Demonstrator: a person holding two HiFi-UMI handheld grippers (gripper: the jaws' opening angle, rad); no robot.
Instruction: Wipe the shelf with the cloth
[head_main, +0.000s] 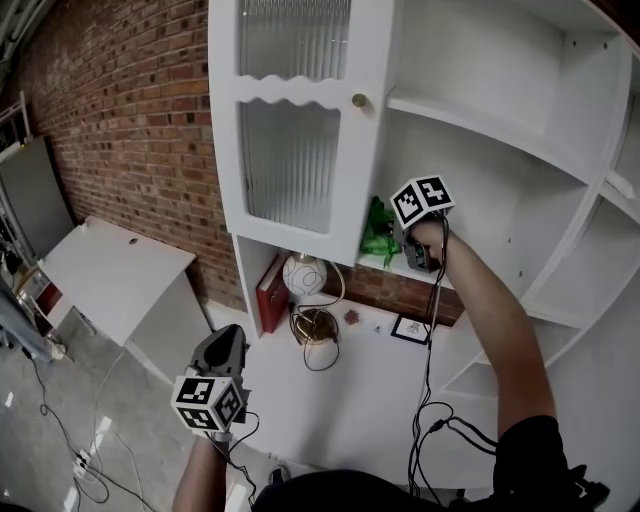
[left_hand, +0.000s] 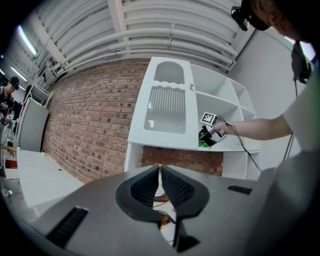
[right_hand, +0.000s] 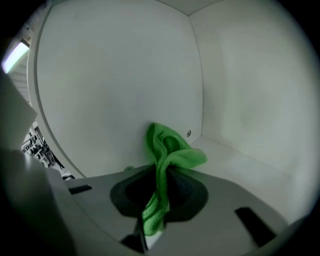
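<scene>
Right gripper view: right hand-held gripper (right_hand: 160, 169) grasps green cloth (right_hand: 171, 150) above the shelf (right_hand: 245, 167); left hand-held gripper (left_hand: 159, 169) clenched.

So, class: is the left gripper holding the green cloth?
No, the left gripper is shut and empty; the right gripper pinches the green cloth.

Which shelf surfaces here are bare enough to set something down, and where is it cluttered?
The shelf right of the cloth, out to the side wall, is bare; so is the shelf above. Crowded: the lower surface below the glass door, holding a red book, a round ornament and a small frame.
</scene>
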